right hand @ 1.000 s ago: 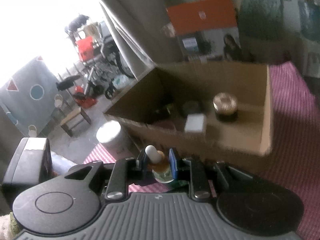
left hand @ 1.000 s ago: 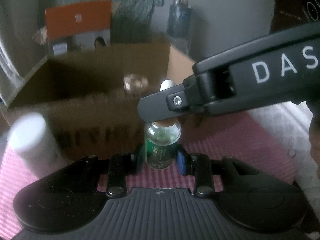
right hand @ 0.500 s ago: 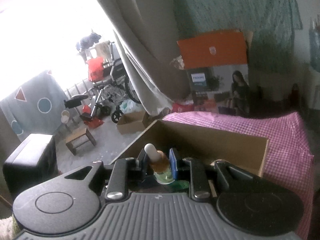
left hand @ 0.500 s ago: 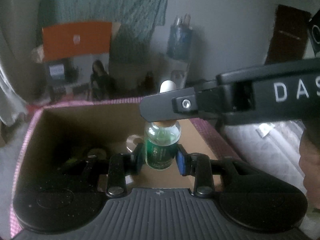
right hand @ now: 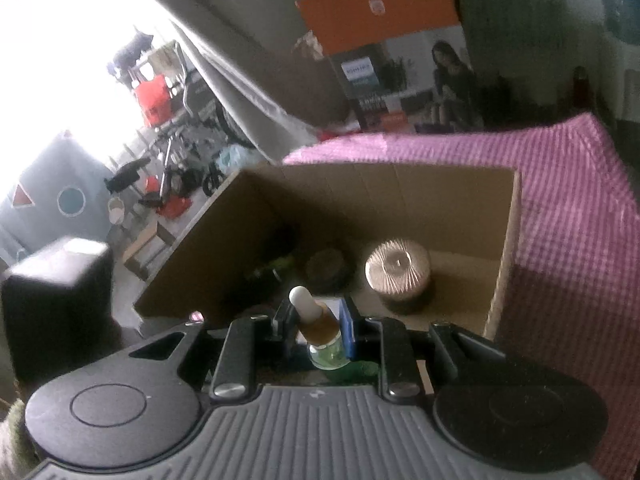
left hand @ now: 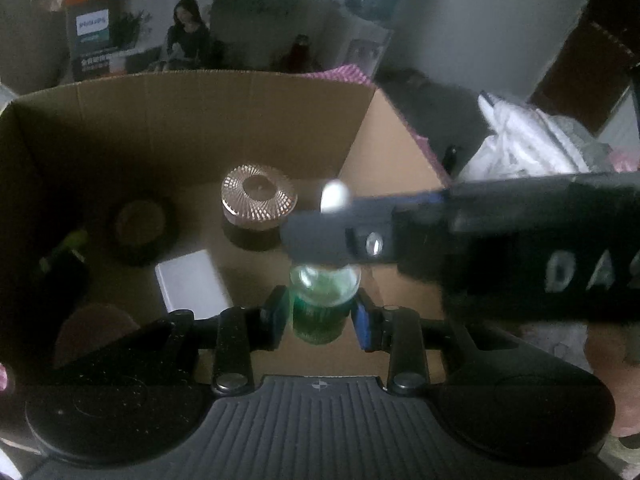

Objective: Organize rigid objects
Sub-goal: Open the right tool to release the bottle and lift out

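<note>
Dropper bottle [left hand: 322, 306] hangs above the open cardboard box [left hand: 248, 96], near its right wall and just in front of the ribbed copper-lidded jar [left hand: 259, 197], probably so it can be set down upright on the bare floor there. Left gripper [left hand: 322, 312] clamps its green glass body; right gripper [right hand: 316, 322] clenches the amber collar under the white bulb, steadying it. That right tool blocks the bottle's neck in the left view, and the box's dark left corner holds shapes too dim to identify.

Pink checked cloth [right hand: 568, 184]; orange printed carton [right hand: 396, 48]; wheelchair [right hand: 180, 100].
</note>
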